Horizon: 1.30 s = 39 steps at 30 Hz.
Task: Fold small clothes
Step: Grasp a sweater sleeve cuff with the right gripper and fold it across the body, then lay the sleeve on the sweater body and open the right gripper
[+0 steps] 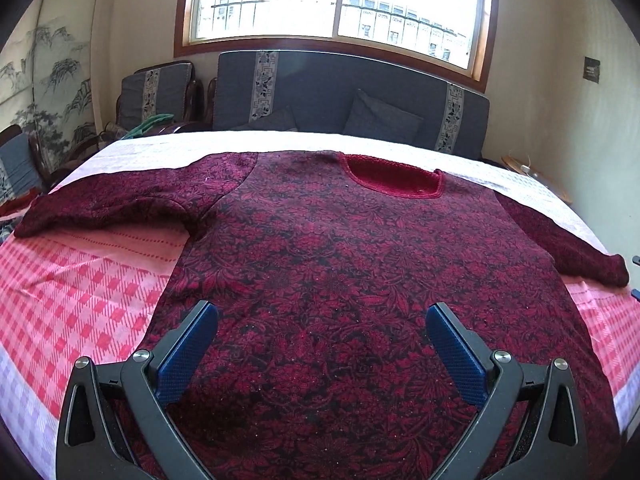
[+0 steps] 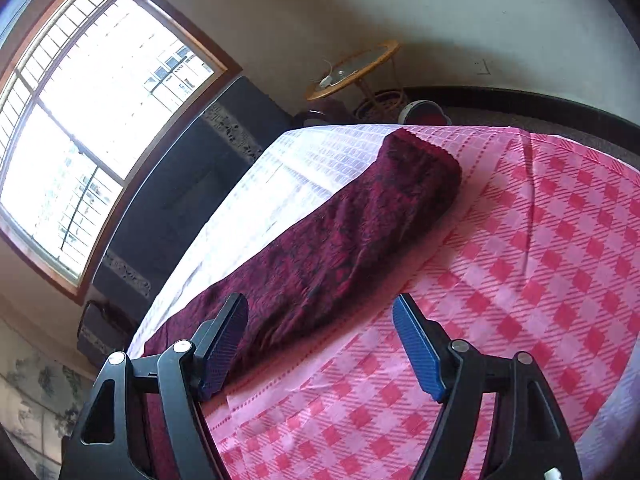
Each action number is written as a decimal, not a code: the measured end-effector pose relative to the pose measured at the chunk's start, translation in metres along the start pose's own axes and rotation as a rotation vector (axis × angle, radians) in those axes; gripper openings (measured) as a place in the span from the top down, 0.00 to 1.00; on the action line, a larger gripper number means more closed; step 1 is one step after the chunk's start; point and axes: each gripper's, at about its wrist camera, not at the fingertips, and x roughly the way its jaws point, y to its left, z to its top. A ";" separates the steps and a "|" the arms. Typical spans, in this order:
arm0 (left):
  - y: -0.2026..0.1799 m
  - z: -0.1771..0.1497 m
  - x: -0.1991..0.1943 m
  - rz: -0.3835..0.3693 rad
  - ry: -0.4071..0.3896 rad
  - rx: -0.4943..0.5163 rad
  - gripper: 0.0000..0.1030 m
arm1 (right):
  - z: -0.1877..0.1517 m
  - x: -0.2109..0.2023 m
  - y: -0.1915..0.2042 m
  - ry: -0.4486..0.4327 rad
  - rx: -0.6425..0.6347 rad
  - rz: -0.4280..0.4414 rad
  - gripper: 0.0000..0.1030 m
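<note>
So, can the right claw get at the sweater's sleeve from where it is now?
Probably yes. The right claw is open, the sleeve lies flat on the checked cloth just ahead, and nothing lies between them.

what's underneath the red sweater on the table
The sweater lies flat on a pink checked tablecloth, which shows all around it. Whatever is under the cloth, or directly beneath the sweater, is covered.
</note>
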 end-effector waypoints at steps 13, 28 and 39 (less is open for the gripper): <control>0.000 0.001 0.009 -0.003 0.044 -0.001 0.00 | 0.062 0.053 -0.059 0.010 0.221 -0.021 0.30; 0.041 0.015 -0.007 0.028 0.009 -0.135 0.00 | -0.013 0.053 0.177 0.077 -0.169 0.269 0.90; 0.115 0.004 -0.006 0.048 0.029 -0.277 0.00 | -0.264 0.135 0.386 0.425 -0.475 0.434 0.90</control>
